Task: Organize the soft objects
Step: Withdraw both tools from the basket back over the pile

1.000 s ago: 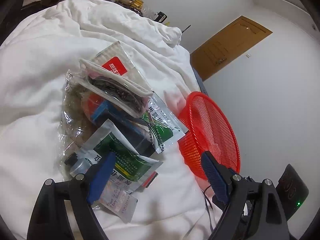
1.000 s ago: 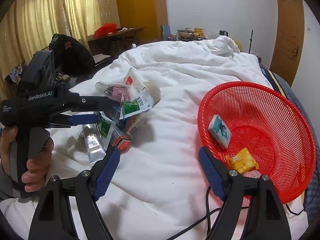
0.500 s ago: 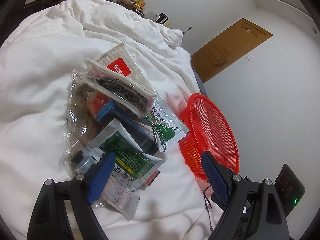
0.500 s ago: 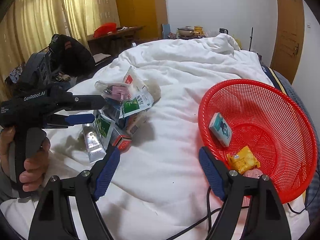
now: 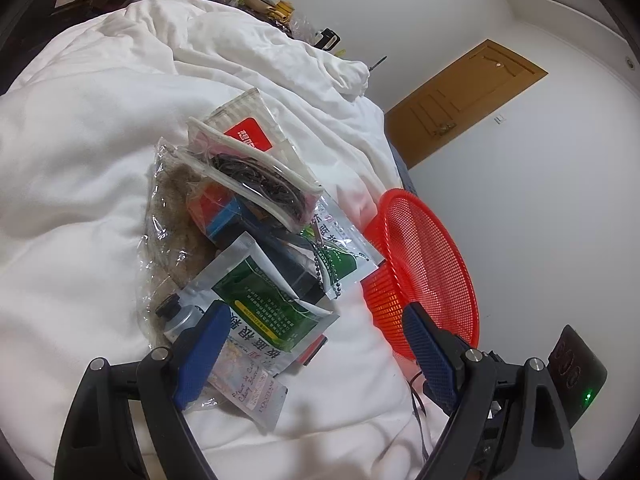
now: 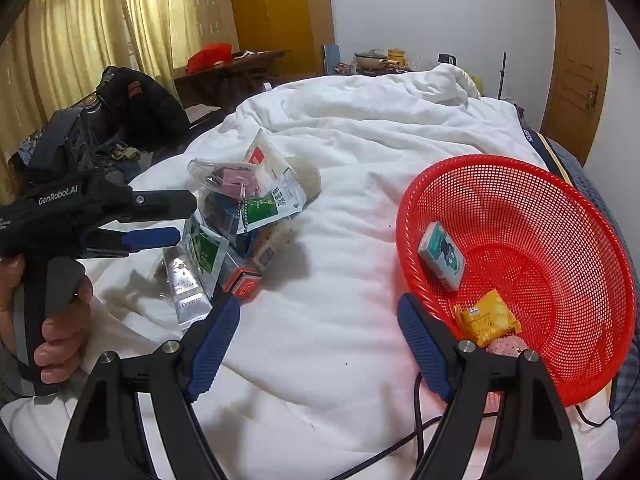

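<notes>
A pile of soft packets [image 5: 244,240] lies on the white duvet [image 5: 80,152]: green and white sachets [image 5: 264,304], a clear zip pouch [image 5: 248,176], a silver tube [image 6: 186,284]. My left gripper [image 5: 312,344] is open, just short of the pile's near edge; it also shows in the right wrist view [image 6: 160,216]. My right gripper [image 6: 320,340] is open and empty over bare duvet between the pile [image 6: 240,224] and the red mesh basket [image 6: 560,208]. The basket holds a teal tissue pack [image 6: 442,256], a yellow packet [image 6: 486,318] and a pink item [image 6: 506,346].
The basket [image 5: 432,264] stands on the bed's right side near the edge. A black cable [image 6: 400,444] runs across the duvet under my right gripper. A dark jacket [image 6: 136,108] and a desk are beyond the bed at left. A wooden door [image 6: 576,60] is at the right.
My left gripper has pulled back and tilted slightly, so the pile sits a little farther up its view. The right gripper has barely moved. Both stay open.
</notes>
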Action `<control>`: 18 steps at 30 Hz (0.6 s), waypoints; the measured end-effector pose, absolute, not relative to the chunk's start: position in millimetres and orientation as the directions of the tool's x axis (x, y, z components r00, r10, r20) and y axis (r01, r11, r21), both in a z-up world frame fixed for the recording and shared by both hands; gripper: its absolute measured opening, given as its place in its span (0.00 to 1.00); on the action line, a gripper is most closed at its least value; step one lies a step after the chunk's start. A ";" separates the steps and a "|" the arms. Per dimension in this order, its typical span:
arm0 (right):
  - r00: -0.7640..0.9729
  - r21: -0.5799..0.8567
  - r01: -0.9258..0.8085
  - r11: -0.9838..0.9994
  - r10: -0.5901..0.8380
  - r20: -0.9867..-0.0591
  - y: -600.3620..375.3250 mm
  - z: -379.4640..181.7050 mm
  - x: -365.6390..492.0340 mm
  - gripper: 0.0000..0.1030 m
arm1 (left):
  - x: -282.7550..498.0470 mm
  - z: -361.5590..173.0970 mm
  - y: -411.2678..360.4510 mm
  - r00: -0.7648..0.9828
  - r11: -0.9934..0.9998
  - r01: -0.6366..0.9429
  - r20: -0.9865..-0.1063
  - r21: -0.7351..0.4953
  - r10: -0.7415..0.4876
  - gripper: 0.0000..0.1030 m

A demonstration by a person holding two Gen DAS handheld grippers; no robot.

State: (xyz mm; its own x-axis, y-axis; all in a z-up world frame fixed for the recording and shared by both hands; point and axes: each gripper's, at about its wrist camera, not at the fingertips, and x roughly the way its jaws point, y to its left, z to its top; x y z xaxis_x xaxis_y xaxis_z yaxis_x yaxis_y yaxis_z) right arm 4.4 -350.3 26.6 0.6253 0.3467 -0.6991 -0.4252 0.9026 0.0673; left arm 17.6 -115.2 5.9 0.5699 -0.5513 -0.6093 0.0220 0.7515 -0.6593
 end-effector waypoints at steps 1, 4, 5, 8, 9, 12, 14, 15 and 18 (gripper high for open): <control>0.625 0.067 -0.425 0.903 0.347 -0.699 -350.4 26.6 4.5 0.78 | 17.7 5.7 -115.2 0.569 0.751 0.021 -0.610 -0.659 -0.551 0.87; 0.625 0.067 -0.426 0.902 0.347 -0.699 -350.4 26.6 4.4 0.78 | 17.0 6.0 -114.6 0.570 0.752 0.023 -0.609 -0.659 -0.551 0.87; 0.625 0.067 -0.426 0.902 0.347 -0.700 -350.4 26.6 4.5 0.78 | 17.0 5.8 -114.4 0.571 0.752 0.023 -0.609 -0.659 -0.551 0.87; 0.625 0.067 -0.425 0.903 0.346 -0.699 -350.4 26.8 4.3 0.78 | 17.2 4.6 -113.5 0.572 0.752 0.022 -0.609 -0.658 -0.550 0.87; 0.625 0.067 -0.425 0.903 0.347 -0.699 -350.4 26.8 4.2 0.78 | 17.2 5.1 -113.6 0.571 0.752 0.022 -0.609 -0.659 -0.550 0.87; 0.624 0.067 -0.425 0.903 0.346 -0.700 -350.4 26.8 4.3 0.78 | 16.3 5.0 -109.8 0.579 0.751 0.016 -0.606 -0.661 -0.546 0.87; 0.624 0.067 -0.425 0.902 0.347 -0.700 -350.4 26.1 4.4 0.78 | 15.7 5.1 -106.6 0.586 0.749 0.010 -0.603 -0.662 -0.541 0.87; 0.625 0.067 -0.425 0.903 0.346 -0.700 -350.5 26.2 4.3 0.78 | 15.5 5.0 -105.1 0.589 0.749 0.006 -0.603 -0.663 -0.538 0.87; 0.624 0.067 -0.426 0.902 0.347 -0.700 -350.5 26.2 4.4 0.78 | 15.6 3.4 -100.4 0.593 0.744 -0.013 -0.604 -0.668 -0.532 0.87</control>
